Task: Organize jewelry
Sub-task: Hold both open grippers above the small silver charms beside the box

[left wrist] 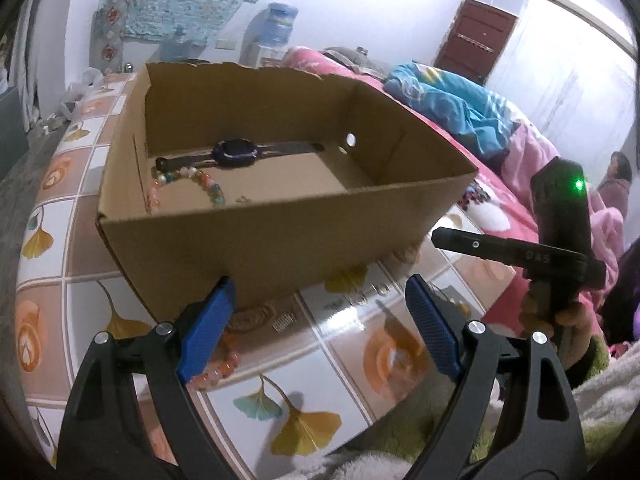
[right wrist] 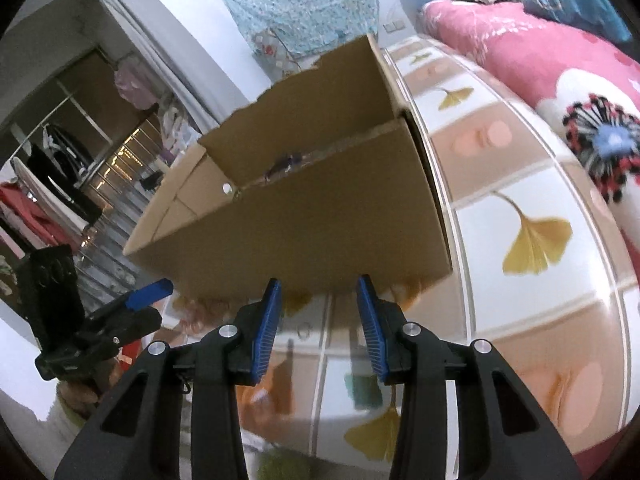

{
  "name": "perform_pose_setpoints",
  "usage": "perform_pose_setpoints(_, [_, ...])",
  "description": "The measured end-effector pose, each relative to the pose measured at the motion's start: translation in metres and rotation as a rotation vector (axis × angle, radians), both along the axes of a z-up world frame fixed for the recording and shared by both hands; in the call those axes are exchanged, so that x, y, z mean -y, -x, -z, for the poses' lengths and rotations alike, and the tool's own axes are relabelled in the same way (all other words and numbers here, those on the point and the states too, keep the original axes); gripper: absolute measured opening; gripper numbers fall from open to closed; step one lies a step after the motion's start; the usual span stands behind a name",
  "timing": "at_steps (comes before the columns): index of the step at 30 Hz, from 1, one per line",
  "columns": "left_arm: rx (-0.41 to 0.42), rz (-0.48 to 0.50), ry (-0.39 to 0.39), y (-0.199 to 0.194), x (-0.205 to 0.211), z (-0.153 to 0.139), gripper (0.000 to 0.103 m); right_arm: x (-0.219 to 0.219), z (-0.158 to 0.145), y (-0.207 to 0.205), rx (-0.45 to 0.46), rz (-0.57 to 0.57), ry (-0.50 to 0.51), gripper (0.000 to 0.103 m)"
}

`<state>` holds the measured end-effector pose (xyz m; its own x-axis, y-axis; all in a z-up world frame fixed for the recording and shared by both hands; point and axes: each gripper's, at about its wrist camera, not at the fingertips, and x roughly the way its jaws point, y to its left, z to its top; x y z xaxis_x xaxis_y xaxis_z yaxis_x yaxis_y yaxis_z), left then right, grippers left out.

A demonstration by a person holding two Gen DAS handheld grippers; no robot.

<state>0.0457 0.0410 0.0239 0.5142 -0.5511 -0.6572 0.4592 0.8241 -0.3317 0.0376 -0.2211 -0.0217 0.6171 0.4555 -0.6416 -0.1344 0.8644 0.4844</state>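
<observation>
Left wrist view: left gripper (left wrist: 320,320) wide open, gripping nothing, pink bead bracelet (left wrist: 218,368) just beside its left pad on the table (left wrist: 340,364), probably light, floppy, slippery, best pinched across the strand; right wrist view: right gripper (right wrist: 318,324) half open, empty, facing the cardboard box (right wrist: 304,224).

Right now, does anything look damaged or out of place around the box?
Two things. The cardboard box has a ragged, torn top edge along its far wall. And a pink bead bracelet lies on the table outside the box, by the left gripper, while the watch and another bead bracelet are already inside.
</observation>
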Motion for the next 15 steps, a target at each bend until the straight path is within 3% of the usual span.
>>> perform_pose_setpoints(11, [0.001, -0.011, -0.009, -0.005, 0.010, 0.001, 0.082, 0.007, -0.006, -0.006, 0.029, 0.023, -0.013, 0.040])
perform_pose_setpoints(15, [-0.014, 0.031, -0.044, 0.013, 0.021, 0.004, 0.083, 0.005, -0.003, 0.014, 0.023, 0.012, 0.075, 0.058])
